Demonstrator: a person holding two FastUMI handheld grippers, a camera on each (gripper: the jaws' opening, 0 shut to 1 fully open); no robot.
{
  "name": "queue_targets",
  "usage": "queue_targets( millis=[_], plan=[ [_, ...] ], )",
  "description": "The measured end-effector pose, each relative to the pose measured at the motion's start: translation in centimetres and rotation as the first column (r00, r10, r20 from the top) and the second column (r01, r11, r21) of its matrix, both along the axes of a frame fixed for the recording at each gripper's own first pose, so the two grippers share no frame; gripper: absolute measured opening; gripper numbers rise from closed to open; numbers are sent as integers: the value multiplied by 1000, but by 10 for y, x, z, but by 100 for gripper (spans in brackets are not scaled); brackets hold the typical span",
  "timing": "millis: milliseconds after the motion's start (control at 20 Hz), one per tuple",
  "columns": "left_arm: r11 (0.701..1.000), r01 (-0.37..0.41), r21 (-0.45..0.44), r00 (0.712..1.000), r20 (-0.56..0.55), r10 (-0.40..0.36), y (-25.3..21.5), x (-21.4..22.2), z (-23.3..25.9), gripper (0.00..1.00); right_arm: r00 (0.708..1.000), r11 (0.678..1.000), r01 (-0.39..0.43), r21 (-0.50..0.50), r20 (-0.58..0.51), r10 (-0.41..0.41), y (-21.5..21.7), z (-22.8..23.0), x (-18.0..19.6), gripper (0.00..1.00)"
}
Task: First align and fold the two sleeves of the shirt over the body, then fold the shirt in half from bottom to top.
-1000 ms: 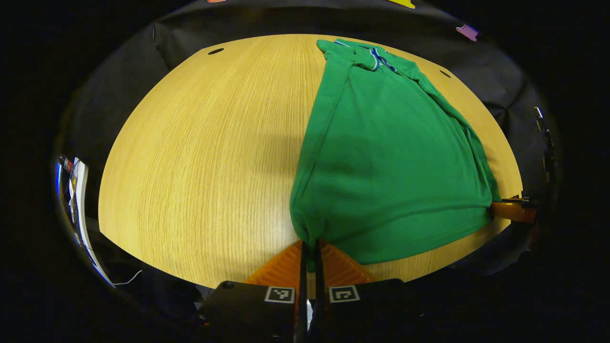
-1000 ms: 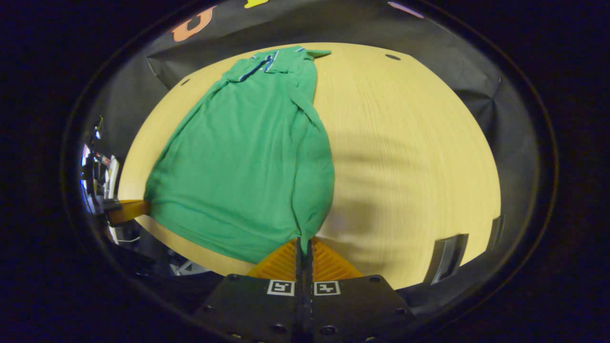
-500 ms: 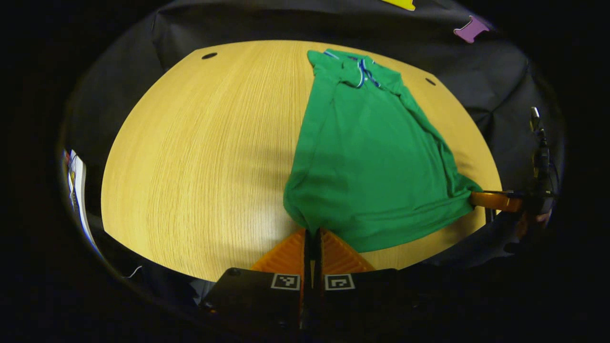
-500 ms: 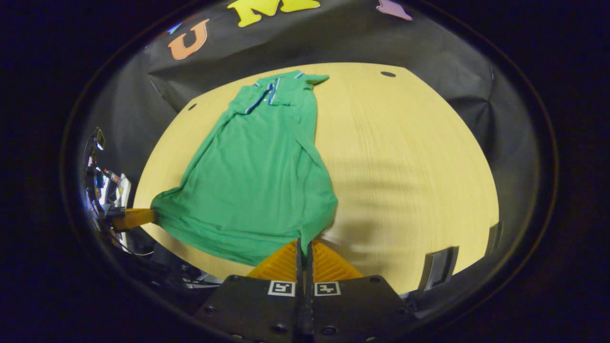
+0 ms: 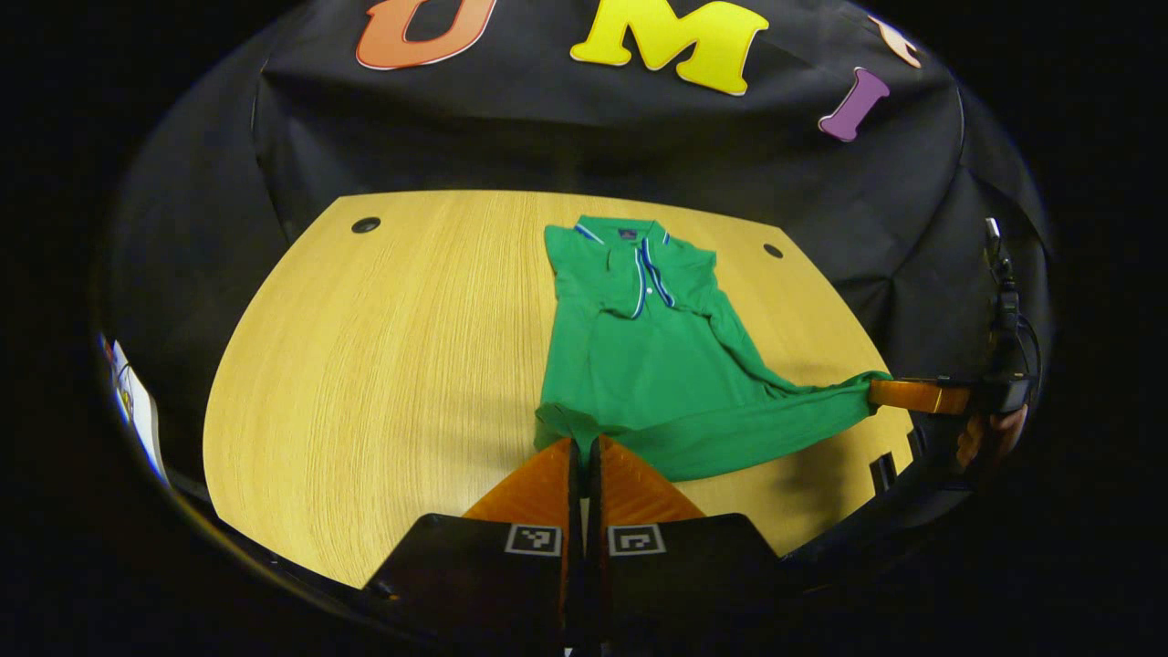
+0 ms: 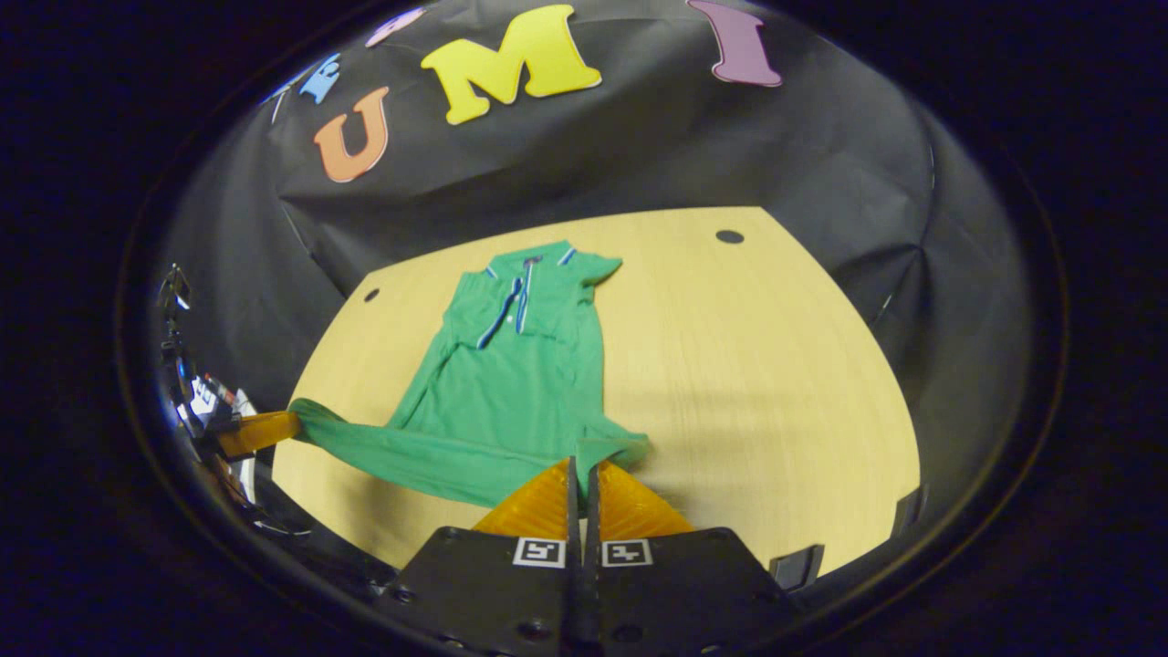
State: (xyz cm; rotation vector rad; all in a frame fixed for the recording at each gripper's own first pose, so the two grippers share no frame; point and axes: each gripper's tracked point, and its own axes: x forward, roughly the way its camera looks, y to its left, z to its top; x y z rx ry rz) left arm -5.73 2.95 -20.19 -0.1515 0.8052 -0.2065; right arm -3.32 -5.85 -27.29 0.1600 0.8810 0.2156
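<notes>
A green polo shirt (image 5: 639, 356) (image 6: 511, 374) lies on the wooden table (image 5: 383, 338) (image 6: 748, 365), collar at the far side, both sleeves folded over the body. Its bottom hem is lifted off the table and stretched between the two grippers. My left gripper (image 5: 582, 445) is shut on the hem's left corner. My right gripper (image 6: 580, 464) is shut on the hem's right corner. In the left gripper view the right gripper (image 5: 912, 394) shows at the right, pinching the hem. In the right gripper view the left gripper (image 6: 260, 431) shows at the left, holding the other corner.
The black cloth wall (image 5: 547, 137) rises behind the table. Small dark holes (image 5: 366, 224) (image 6: 729, 236) sit near the table's far corners. Bare wood stretches left of the shirt in the left gripper view and right of it in the right gripper view.
Both grippers have risen and carried the hem up off the table toward the collar. The flat part of the shirt has grown shorter, and more of the wall shows.
</notes>
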Motion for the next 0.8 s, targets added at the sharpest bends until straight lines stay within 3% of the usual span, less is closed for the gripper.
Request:
queue_targets(
  millis=[300,600,800],
  plan=[
    [999,-32,-25,993,109,35,-3,76,36,6,995,998,45,46,90,-49,-4,45,65,0],
    [999,-23,-50,983,182,31,-9,154,60,6,987,998,24,55,160,-32,2,78,145,0],
    [996,-55,-73,975,213,70,-5,211,73,6,981,998,12,64,193,-25,13,98,205,0]
  ],
)
